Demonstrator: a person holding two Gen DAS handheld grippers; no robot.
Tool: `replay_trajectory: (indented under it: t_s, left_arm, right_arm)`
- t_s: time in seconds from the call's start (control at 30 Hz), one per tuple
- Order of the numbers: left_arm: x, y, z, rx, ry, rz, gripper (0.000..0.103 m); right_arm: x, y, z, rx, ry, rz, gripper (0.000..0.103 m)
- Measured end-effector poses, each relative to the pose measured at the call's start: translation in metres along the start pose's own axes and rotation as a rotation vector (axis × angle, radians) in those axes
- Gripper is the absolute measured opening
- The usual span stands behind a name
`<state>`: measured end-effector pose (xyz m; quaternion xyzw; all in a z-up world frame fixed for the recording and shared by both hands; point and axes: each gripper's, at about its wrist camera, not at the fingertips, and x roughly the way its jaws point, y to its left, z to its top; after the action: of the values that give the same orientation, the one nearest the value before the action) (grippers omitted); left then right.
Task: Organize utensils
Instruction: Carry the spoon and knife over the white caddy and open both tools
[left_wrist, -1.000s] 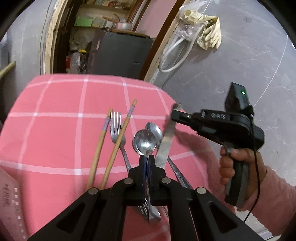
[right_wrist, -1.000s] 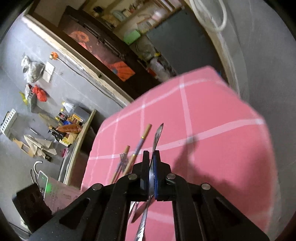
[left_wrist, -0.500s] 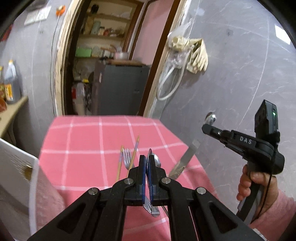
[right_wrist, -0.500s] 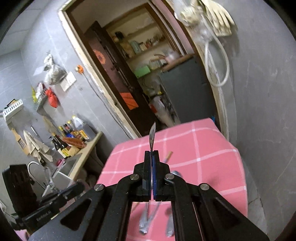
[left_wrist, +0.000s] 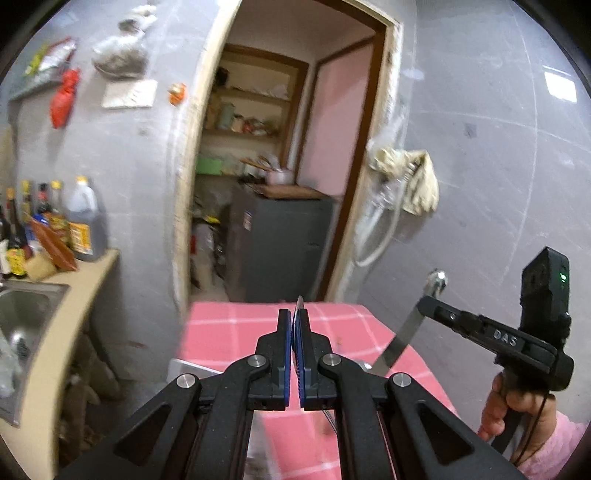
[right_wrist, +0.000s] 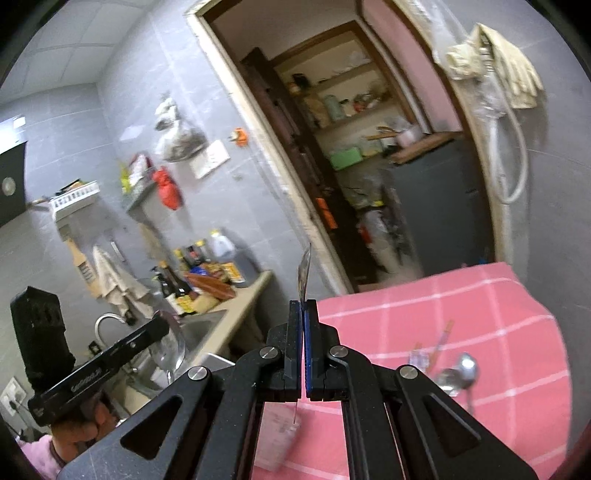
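My left gripper (left_wrist: 294, 334) is shut on a steel spoon; only its bowl edge (left_wrist: 298, 305) shows above the pads, held high over the pink checked table (left_wrist: 236, 332). My right gripper (right_wrist: 303, 325) is shut on a table knife (right_wrist: 305, 273), blade up, handle hanging below. The same knife (left_wrist: 400, 338) and the right gripper (left_wrist: 428, 304) show in the left wrist view at the right. In the right wrist view the left gripper (right_wrist: 162, 325) holds the spoon bowl (right_wrist: 170, 347). Another spoon (right_wrist: 456, 374), a fork (right_wrist: 417, 357) and chopsticks (right_wrist: 441, 338) lie on the table (right_wrist: 509, 332).
A counter (left_wrist: 77, 295) with sauce bottles (left_wrist: 83, 221) and a steel sink (left_wrist: 22, 306) stands at the left. A white basket (left_wrist: 195, 369) sits at the table's near left edge. A doorway (left_wrist: 280, 184) and grey wall are behind the table.
Both grippers have risen from the table, the left with the spoon and the right with the knife. Both views have tilted up from the tabletop to the room.
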<state>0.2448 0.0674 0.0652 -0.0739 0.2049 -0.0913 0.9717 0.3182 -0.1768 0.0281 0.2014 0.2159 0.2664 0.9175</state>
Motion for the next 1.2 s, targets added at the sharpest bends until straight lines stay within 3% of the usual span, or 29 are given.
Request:
replay_trajectory:
  t_s: [0.3,0.57,0.87,1.2]
  left_arm:
    - [-0.026,0.045,0.015,0.033,-0.103,0.143,0.003]
    - [-0.024,0.056,0.008,0.091,-0.133,0.227,0.003]
    - [-0.015,0.058,0.000,0.122,-0.162,0.270,0.003]
    - [-0.007,0.048,-0.022,0.169,-0.133,0.275,0.003]
  right_arm:
    - [0.029,0.057,-0.013,-0.099,0.028,0.096,0.002]
    - [0.044,0.076,-0.030,-0.166,0.079,0.099,0.002]
    - [0.052,0.089,-0.046,-0.231,0.130,0.075,0.002]
    - [0.058,0.098,-0.062,-0.271,0.191,0.062,0.002]
